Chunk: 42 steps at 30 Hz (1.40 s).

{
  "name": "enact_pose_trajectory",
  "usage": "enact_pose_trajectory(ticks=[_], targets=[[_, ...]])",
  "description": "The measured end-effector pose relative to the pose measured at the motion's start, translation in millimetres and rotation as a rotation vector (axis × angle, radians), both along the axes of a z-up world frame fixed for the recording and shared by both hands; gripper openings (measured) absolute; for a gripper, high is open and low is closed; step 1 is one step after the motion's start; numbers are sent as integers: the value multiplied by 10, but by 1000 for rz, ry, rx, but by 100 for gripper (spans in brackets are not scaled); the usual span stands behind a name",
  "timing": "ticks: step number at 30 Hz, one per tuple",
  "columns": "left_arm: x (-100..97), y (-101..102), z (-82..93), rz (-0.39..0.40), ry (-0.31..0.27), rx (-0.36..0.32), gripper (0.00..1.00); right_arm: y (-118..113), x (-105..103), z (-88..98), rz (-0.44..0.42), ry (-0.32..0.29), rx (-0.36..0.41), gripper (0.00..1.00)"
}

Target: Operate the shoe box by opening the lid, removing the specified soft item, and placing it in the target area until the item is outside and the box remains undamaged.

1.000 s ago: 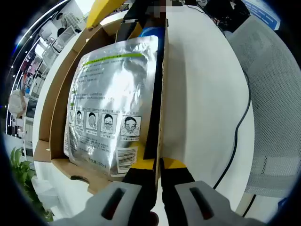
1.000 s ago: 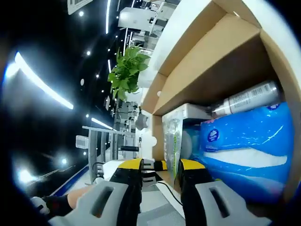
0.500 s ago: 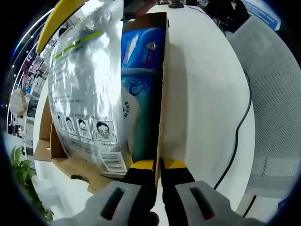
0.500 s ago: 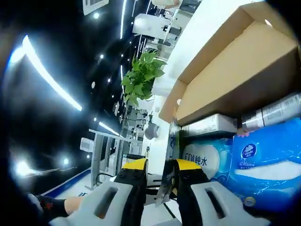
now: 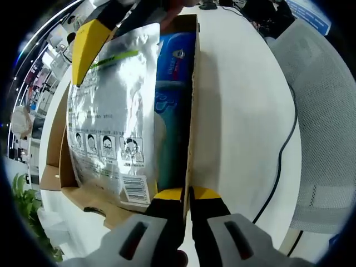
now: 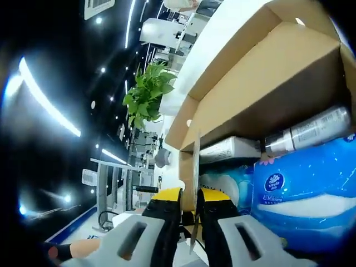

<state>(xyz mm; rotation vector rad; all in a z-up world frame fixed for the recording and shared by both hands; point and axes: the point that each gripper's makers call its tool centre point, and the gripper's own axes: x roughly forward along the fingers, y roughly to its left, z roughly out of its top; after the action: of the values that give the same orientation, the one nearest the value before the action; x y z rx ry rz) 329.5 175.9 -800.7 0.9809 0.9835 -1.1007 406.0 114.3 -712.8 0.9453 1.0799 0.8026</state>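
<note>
Since the earlier frame the silver pouch [image 5: 108,111] sits lower against the open shoe box [image 5: 192,83], long axis running up-frame, its top edge pinched by the right gripper [image 6: 189,203] at upper left, while the left gripper [image 5: 187,194] clamps the box wall.

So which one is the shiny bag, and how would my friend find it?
Find the open cardboard box on the white table. Sticking up out of it, pinched by the right gripper, is the silver foil pouch. Unlike the blue tissue packs beside it, it has small face pictures and a barcode.
</note>
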Motion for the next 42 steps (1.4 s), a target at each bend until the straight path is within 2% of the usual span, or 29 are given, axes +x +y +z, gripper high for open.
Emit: enact_pose_trajectory(ticks=[8, 12, 22, 28, 30, 33, 42], targets=[[-12, -5, -3, 1, 1, 1, 2, -18, -7, -49, -19, 12, -18, 5], [-6, -6, -2, 3, 0, 1, 2, -24, 2, -79, -12, 21, -21, 1], [0, -5, 4, 4, 1, 1, 2, -28, -10, -83, -6, -3, -42, 0], [7, -1, 8, 3, 0, 1, 2, -1, -25, -19, 1, -23, -37, 0], [9, 1, 9, 2, 1, 2, 2, -5, -58, 2, 34, -56, -43, 0], [14, 3, 15, 3, 1, 1, 2, -56, -40, 43, 7, -42, -28, 0], [27, 8, 26, 6, 5, 2, 2, -161, -49, 153, 12, -80, -38, 0]])
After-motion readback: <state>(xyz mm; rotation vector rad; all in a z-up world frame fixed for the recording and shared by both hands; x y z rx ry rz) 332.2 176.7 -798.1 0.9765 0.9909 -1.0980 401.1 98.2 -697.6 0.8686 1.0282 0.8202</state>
